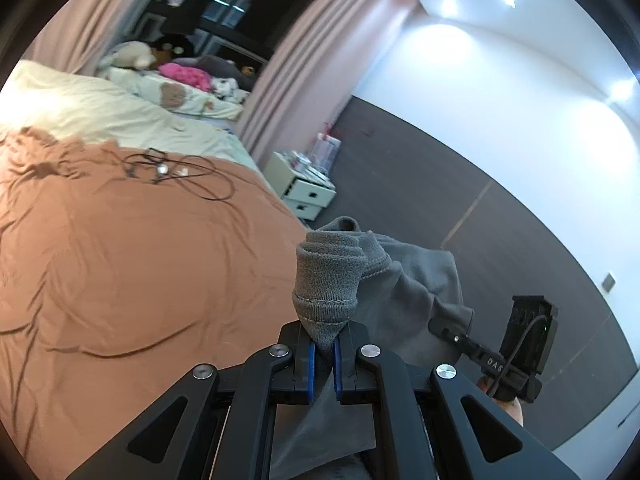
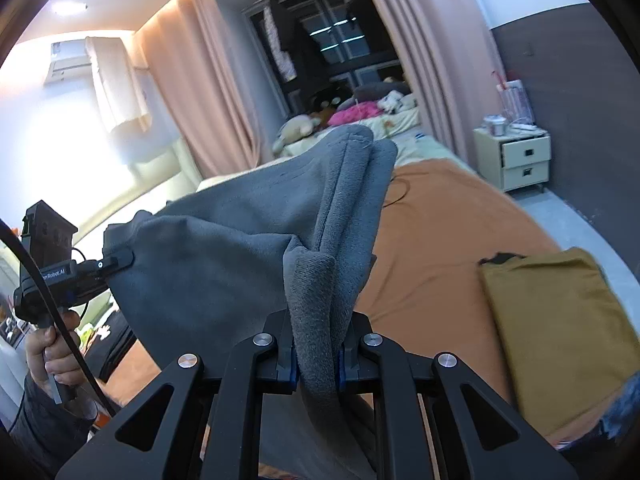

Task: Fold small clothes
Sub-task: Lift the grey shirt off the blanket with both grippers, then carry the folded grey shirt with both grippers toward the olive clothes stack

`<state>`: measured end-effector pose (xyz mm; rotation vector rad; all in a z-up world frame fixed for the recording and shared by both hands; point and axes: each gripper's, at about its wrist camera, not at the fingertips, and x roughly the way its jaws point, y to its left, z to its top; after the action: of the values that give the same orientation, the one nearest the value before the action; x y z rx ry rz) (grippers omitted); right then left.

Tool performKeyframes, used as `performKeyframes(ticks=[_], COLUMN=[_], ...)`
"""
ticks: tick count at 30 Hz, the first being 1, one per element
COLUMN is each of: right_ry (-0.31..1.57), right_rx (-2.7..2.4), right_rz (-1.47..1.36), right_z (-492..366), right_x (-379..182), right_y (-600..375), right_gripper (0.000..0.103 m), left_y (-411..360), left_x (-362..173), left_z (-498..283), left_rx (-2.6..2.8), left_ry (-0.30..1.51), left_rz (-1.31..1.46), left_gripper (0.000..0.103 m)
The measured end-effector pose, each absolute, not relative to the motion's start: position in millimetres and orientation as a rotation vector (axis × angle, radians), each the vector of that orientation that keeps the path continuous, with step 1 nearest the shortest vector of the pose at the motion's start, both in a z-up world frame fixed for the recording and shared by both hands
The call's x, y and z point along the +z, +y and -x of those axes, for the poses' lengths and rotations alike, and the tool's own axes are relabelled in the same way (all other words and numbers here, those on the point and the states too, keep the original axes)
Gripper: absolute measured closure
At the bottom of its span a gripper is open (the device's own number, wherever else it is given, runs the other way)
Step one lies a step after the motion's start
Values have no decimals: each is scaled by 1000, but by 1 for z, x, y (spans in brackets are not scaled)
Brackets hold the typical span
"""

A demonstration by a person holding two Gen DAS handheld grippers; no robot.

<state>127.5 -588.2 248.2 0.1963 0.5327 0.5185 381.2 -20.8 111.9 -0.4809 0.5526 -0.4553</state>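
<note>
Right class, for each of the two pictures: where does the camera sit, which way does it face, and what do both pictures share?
Left wrist view: sits on the left gripper, faces across the orange bedsheet toward the dark wall; the right gripper shows.
Right wrist view: sits on the right gripper, faces up the bed toward the window; the left gripper and a hand show.
Shared: soft grey fleece garment, clamped by both; white bedside drawer unit.

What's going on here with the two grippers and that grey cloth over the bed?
A person is holding a grey garment up in the air between two handheld grippers. The left gripper has its jaws shut on one bunched edge, and the right gripper is clamped on another. The cloth hangs stretched between them above the orange bedsheet. A mustard-yellow folded piece already lies on the bed.
</note>
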Motion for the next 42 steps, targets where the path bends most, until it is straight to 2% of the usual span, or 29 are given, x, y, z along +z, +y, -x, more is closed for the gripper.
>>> performKeyframes(ticks=[14,23,33,42], right_ry=[447,455,503,578], right_rx=[250,129,87,60], right_rz=[-186,-147,-125,-121], right_z=[-42,-1,-25,-90], right_x=[286,297,304,306], right_y=[-725,-744,-718,-693], right_gripper=[93,93,93,93], left_y=[-194,-256,-292,-297], left_x=[144,137,119,86], left_z=[-438,-477,-498,-568], left_rx=[-732,-843,-863,-807], left_ry=[587,625,690,746], left_rz=[344,347,326,334], left_gripper=[97,97,97,97])
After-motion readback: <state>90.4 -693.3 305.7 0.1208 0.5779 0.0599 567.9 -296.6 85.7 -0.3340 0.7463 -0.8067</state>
